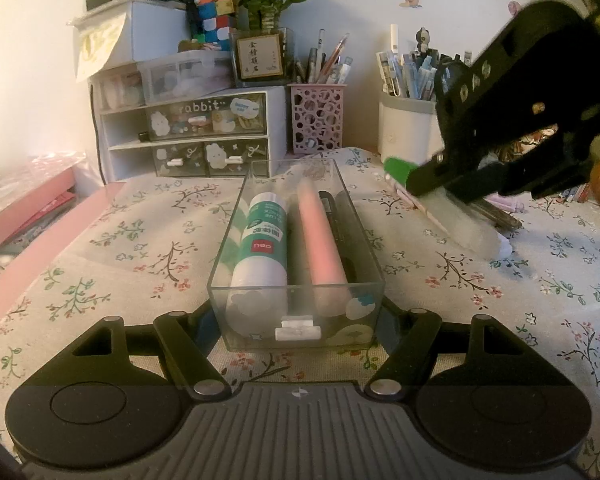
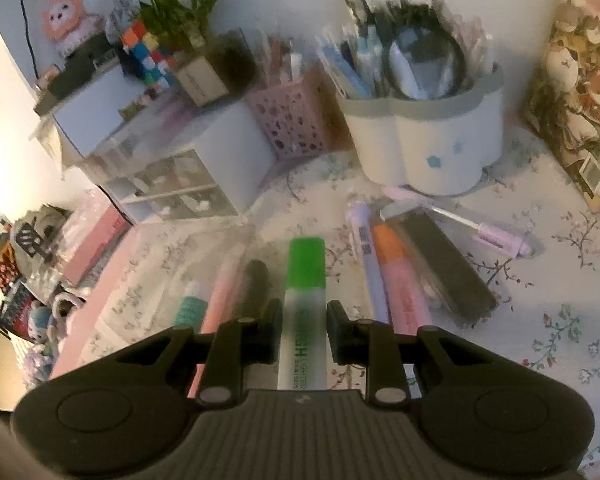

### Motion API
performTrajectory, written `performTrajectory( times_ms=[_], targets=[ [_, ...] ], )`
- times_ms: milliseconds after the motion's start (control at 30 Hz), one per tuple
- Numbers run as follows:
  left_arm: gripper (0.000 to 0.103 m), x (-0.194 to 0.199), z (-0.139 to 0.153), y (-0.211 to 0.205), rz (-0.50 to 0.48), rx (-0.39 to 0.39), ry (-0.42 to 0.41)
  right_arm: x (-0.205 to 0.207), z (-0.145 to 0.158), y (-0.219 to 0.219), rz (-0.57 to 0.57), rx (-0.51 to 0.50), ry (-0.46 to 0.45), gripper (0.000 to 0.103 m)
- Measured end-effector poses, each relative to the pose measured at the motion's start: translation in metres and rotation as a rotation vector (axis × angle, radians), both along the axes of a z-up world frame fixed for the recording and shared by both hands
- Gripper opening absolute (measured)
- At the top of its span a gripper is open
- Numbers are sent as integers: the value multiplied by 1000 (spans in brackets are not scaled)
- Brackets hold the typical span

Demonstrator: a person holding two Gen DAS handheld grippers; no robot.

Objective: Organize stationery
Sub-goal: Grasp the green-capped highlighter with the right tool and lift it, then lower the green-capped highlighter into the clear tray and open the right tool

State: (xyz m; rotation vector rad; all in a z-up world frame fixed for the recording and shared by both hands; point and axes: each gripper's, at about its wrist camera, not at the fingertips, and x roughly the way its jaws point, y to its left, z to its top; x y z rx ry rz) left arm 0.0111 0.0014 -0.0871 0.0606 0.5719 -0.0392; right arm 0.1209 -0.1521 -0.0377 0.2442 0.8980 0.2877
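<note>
We see the left gripper (image 1: 300, 320) spread wide around the near end of a clear drawer tray (image 1: 236, 312) on the floral tablecloth (image 1: 100, 248); whether the fingers press its walls, we cannot tell. Inside lie a glue stick (image 1: 262, 248), a pink marker (image 1: 320, 244) and a black pen (image 1: 340, 224), side by side. The right gripper (image 2: 303, 330) is clamped on a green highlighter (image 2: 305, 300), held above the cloth just right of the tray. More markers (image 2: 396, 276) lie near a white pen holder (image 2: 428, 148).
</note>
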Motion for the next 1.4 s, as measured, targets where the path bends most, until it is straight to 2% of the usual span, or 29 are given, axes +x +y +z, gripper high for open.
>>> performTrajectory(
  times_ms=[400,967,1400],
  targets=[
    [73,0,0,0,0,0,0,-5,17,10,34,69,-24,19],
    [73,0,0,0,-1,2,-1,-4,12,21,45,169,14,19],
    [73,1,0,0,-6,2,-1,0,-2,20,-18,239,65,19]
  ],
)
